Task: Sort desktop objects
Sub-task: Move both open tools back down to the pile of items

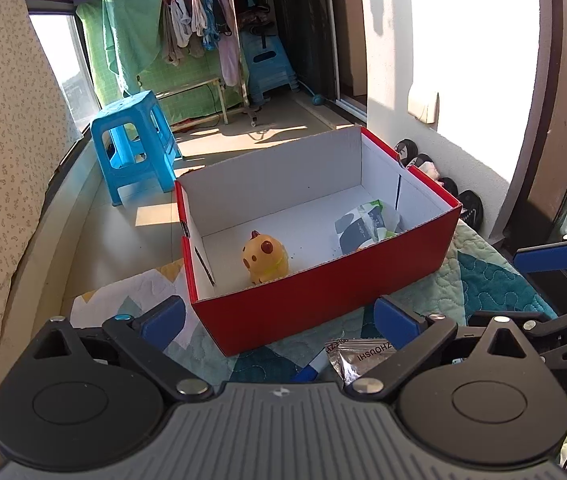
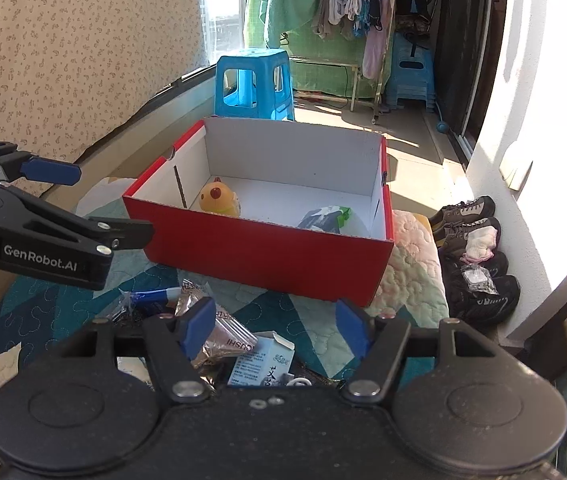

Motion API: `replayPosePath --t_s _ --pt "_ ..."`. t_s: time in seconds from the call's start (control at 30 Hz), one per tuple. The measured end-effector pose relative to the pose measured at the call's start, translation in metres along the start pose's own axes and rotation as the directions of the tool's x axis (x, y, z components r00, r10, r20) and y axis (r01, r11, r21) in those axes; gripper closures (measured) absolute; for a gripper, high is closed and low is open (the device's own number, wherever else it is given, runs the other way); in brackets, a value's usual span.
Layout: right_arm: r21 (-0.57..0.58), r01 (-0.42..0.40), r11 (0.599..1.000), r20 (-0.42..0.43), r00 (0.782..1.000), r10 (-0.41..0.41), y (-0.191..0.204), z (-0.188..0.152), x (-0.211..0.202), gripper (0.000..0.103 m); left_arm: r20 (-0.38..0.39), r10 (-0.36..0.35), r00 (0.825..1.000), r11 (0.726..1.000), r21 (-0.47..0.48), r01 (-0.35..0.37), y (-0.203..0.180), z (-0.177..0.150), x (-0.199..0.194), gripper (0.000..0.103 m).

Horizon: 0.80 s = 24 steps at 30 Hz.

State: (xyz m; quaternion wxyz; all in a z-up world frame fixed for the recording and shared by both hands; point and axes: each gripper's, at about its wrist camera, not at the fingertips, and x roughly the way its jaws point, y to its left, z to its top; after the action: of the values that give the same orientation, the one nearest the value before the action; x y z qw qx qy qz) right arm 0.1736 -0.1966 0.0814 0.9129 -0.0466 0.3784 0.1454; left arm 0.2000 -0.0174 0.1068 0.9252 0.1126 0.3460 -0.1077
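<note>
Left hand-held gripper: jaws spread wide, nothing between them.
Right hand-held gripper: jaws apart, gripping nothing, above the loose packets.
Red cardboard box with white inside: on the quilted patchwork cover, at its far edge.
Yellow plastic chick toy: in the box's near left corner.
Green-and-white wipes pack: in the box, right side.
Crinkled silver foil packet: on the cover before the box.

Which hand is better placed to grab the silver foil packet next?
Right, probably. The right tongs stand open with the silver foil packet beside their left pad. The left tongs are open too, but face the red box, with the packet low at their right edge.
</note>
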Motion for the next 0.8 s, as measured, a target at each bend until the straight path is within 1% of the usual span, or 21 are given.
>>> replayPosePath --t_s 0.13,0.33,0.5,0.7,0.8 --pt "0.023 -0.011 1.0 0.005 1.0 0.011 0.0 -0.014 -0.002 0.035 0.03 -0.008 1.0 1.0 -0.001 0.008 0.002 -0.018 -0.006 0.0" --pt "0.053 -0.021 0.998 0.009 1.0 0.021 0.001 -0.038 -0.004 0.035 0.023 0.001 1.0 1.0 -0.004 -0.001 0.006 -0.041 -0.009 0.0" --pt "0.068 -0.033 0.997 0.01 0.999 0.032 0.007 -0.058 -0.007 0.035 0.04 0.013 0.999 1.0 -0.001 -0.013 0.006 -0.057 -0.017 0.0" --pt "0.075 -0.03 0.997 0.007 1.0 0.029 0.016 -0.073 -0.01 0.035 0.046 0.018 0.999 1.0 -0.015 -0.017 0.004 -0.077 -0.022 0.0" --pt "0.089 -0.026 0.996 0.011 1.0 0.025 0.02 -0.08 -0.01 0.035 0.052 -0.001 0.999 1.0 -0.021 0.002 0.004 -0.084 -0.023 0.0"
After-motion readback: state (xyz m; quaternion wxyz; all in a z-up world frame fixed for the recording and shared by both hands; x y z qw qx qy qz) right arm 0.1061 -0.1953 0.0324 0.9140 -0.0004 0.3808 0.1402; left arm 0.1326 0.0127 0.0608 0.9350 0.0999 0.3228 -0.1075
